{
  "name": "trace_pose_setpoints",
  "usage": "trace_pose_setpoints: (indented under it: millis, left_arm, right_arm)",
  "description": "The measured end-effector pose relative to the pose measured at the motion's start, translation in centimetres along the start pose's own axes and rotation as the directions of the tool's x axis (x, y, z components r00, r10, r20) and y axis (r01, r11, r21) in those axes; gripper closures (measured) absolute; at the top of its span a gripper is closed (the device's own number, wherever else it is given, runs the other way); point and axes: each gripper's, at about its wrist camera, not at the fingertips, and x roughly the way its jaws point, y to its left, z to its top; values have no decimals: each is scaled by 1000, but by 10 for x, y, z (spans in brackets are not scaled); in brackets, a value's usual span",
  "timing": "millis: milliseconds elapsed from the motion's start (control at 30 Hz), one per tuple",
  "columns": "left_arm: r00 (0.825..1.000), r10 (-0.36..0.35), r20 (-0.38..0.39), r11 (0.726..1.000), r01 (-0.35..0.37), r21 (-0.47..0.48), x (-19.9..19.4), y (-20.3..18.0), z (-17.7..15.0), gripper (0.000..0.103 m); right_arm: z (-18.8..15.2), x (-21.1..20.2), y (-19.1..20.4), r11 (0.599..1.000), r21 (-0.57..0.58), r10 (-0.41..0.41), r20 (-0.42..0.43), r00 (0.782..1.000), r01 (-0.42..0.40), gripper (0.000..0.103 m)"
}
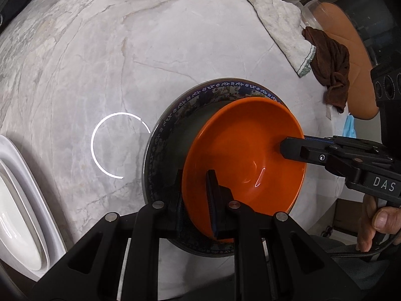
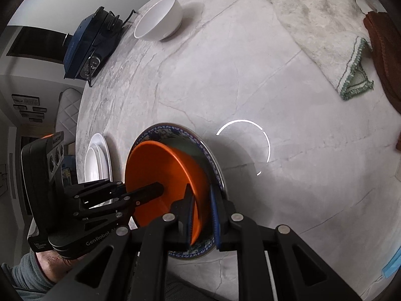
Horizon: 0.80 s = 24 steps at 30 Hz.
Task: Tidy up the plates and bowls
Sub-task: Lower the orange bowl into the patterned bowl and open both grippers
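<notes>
Left wrist view: white plates (image 1: 22,200) at left, then the left gripper (image 1: 195,200) pinching the orange bowl (image 1: 240,150) rim; the bowl sits, seemingly tilted, in the patterned plate (image 1: 175,115); the right gripper (image 1: 288,148) clamps its opposite rim.

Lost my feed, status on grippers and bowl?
Left gripper and right gripper both clamped on orange bowl rim. Bowl tilted over patterned plate. Nothing in the way.
</notes>
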Motion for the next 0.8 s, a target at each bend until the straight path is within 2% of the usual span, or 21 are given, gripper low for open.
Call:
trace_pose_setpoints:
  millis: [67, 100, 167, 233, 267, 300, 333, 467, 567, 633, 700, 767, 800]
  left_arm:
    - [1000, -4, -3, 1000, 4, -6, 1, 0, 2, 86]
    - [1000, -13, -1, 1000, 13, -11, 0, -2, 3, 82]
    - [999, -38, 12, 999, 38, -9, -4, -3, 3, 67]
    - [998, -54, 29, 999, 54, 6, -10, -10, 3, 34]
    - [998, -55, 37, 998, 54, 15, -13, -13, 3, 28]
    - [998, -53, 41, 998, 52, 22, -14, -15, 3, 17]
    - [998, -52, 42, 999, 51, 20, -15, -16, 4, 12]
    - [995, -75, 62, 997, 76, -8, -23, -13, 3, 11]
    - [994, -83, 77, 996, 84, -10, -34, -10, 1, 5]
    - [990, -95, 100, 995, 97, -16, -47, -9, -1, 4]
    - [986, -94, 140, 995, 98, -19, -63, -6, -2, 1]
    - [976, -81, 200, 996, 87, -23, -81, 2, -1, 1]
    - [968, -71, 242, 996, 79, -27, -92, 8, 1, 1]
  right_arm:
    - [-1, 0, 0, 1000, -9, -6, 0, 1000, 6, 89]
    - [-1, 0, 1, 1000, -13, -8, -2, 1000, 8, 89]
    - [-1, 0, 3, 1000, -22, -14, -3, 1000, 14, 89]
    - [-1, 1, 5, 999, -34, -19, -4, 1000, 18, 92]
    - [-2, 1, 6, 999, -41, -22, -2, 1000, 22, 94]
    - [-2, 2, 8, 999, -48, -26, -1, 1000, 26, 94]
    - [-3, 2, 10, 998, -55, -34, 0, 999, 34, 94]
    - [-3, 1, 10, 997, -62, -40, 5, 999, 40, 94]
    - [-4, -5, 12, 998, -60, -34, 18, 999, 35, 88]
    - [-3, -13, 14, 997, -67, -21, 41, 999, 24, 76]
    - [-2, -25, 16, 998, -63, 5, 75, 997, -1, 33]
    - [-1, -40, 15, 997, -53, 61, 135, 989, -54, 12]
    - [-1, -48, 13, 995, -47, 97, 166, 981, -90, 8]
